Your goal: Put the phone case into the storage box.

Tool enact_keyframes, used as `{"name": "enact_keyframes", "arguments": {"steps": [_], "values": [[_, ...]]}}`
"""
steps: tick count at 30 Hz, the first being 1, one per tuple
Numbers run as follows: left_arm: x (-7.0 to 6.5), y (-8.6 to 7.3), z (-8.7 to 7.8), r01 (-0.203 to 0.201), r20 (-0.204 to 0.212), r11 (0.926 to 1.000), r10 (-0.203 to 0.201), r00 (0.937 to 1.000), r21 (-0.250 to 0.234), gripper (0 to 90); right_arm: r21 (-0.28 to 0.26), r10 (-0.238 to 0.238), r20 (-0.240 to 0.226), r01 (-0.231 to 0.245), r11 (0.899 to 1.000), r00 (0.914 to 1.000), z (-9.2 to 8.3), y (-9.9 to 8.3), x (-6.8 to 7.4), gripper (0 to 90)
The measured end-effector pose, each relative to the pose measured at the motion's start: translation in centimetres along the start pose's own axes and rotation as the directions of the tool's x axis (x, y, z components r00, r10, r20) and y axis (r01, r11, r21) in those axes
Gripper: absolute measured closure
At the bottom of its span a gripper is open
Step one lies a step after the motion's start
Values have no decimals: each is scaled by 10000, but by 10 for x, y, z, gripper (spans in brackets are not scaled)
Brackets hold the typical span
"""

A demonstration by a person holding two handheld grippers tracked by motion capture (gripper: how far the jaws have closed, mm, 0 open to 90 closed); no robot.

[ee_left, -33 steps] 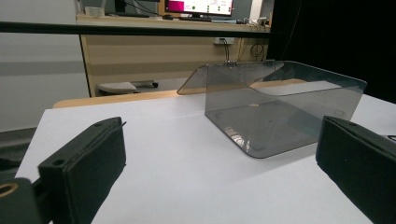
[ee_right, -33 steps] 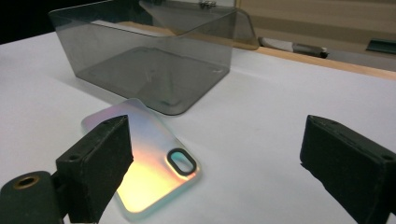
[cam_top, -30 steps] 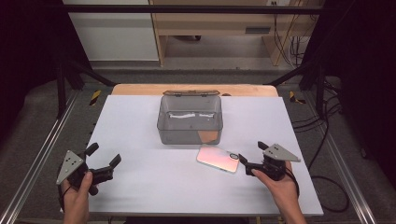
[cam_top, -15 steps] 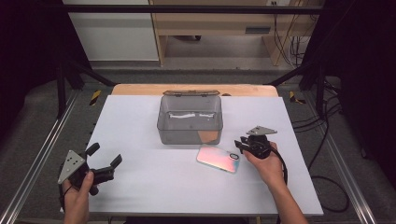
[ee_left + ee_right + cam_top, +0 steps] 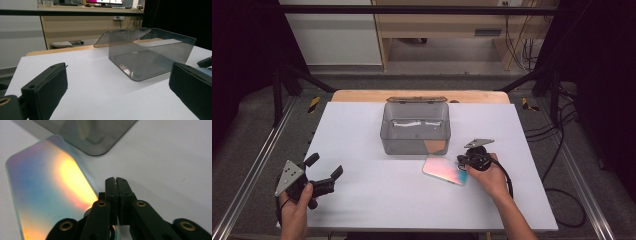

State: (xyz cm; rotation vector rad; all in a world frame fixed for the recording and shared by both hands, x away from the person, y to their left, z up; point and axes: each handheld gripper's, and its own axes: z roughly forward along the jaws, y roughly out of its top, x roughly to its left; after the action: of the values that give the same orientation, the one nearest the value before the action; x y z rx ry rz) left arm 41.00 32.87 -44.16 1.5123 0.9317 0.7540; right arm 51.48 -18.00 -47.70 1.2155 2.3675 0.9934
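Note:
A flat iridescent slab (image 5: 443, 170) with rounded corners lies on the white table (image 5: 362, 200), just in front of a smoky clear box (image 5: 414, 131) whose lid is swung open at the back. My right gripper (image 5: 462, 162) rests at the slab's right end. Its jaws have just been closing and now meet pad to pad. In the right gripper view my right gripper (image 5: 116, 180) has nothing visible between its pads, and the slab (image 5: 45, 187) lies beside it to the left. My left gripper (image 5: 324, 165) stands open at the table's front left, nothing between its pads (image 5: 47, 85).
The box (image 5: 150, 57) stands ahead and right of the left gripper, with bare table between them. A rounded corner of the box (image 5: 95, 135) sits just beyond the slab. A wooden bench edge (image 5: 422, 95) runs behind the table, and metal rails flank both sides.
My right hand has moved left and forward from the table's front right to the slab's right end, and its jaws have gone from wide open to shut. The left hand has stayed put.

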Motion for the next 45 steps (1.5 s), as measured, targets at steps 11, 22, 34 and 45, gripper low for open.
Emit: {"name": "enact_keyframes", "arguments": {"steps": [11,22,34,45], "values": [[-1,0,0,-31,11,10000,31,10000,33,19,153,209,-524,-202,9997,9984,-19,-22,33,900],[-2,0,0,-60,23,10000,60,10000,56,19,-20,110,-101,-110,9999,9999,-26,-31,50,900],[-1,0,0,-35,6,10000,35,10000,46,18,-1091,514,232,-486,9928,9984,-48,-37,79,210],[-1,0,0,-76,18,10000,76,10000,55,19,-627,440,21,-438,9971,9990,-35,-50,98,80]]}}
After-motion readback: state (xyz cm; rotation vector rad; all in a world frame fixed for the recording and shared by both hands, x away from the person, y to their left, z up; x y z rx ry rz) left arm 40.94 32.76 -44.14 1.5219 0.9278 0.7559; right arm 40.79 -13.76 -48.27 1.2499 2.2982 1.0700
